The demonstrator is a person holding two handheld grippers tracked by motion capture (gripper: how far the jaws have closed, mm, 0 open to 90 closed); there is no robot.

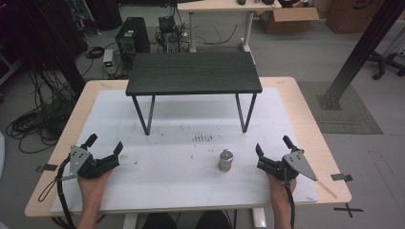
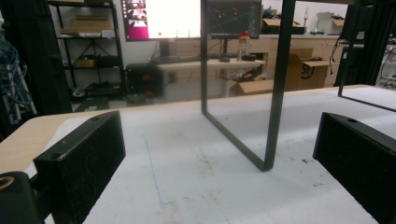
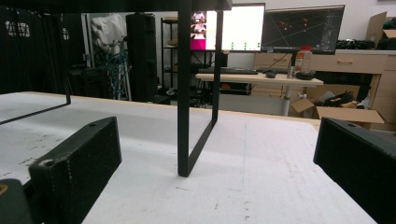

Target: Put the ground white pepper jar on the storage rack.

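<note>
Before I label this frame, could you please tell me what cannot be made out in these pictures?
- High view: the small metal cylinder is too small to tell what it is.
- High view: the dark marks on the white mat are too small to read.
- High view: the black shelf hides the mat beneath it.
- Left hand-held gripper view and right hand-held gripper view: the shelf top is cut off by the upper edge; the monitor text is blurred.

A grey floor [image 1: 305, 52] surrounds the wooden table [image 1: 305, 119], dimly lit. At eleven o'clock stands a black computer tower [image 1: 131, 34] amid tangled cables [image 1: 33, 119]; at twelve a light desk [image 1: 215, 5]; at one cardboard boxes [image 1: 291, 19]. Beyond, lit monitors [image 3: 243, 25] glow beside dark shelving [image 2: 86, 51].
</note>
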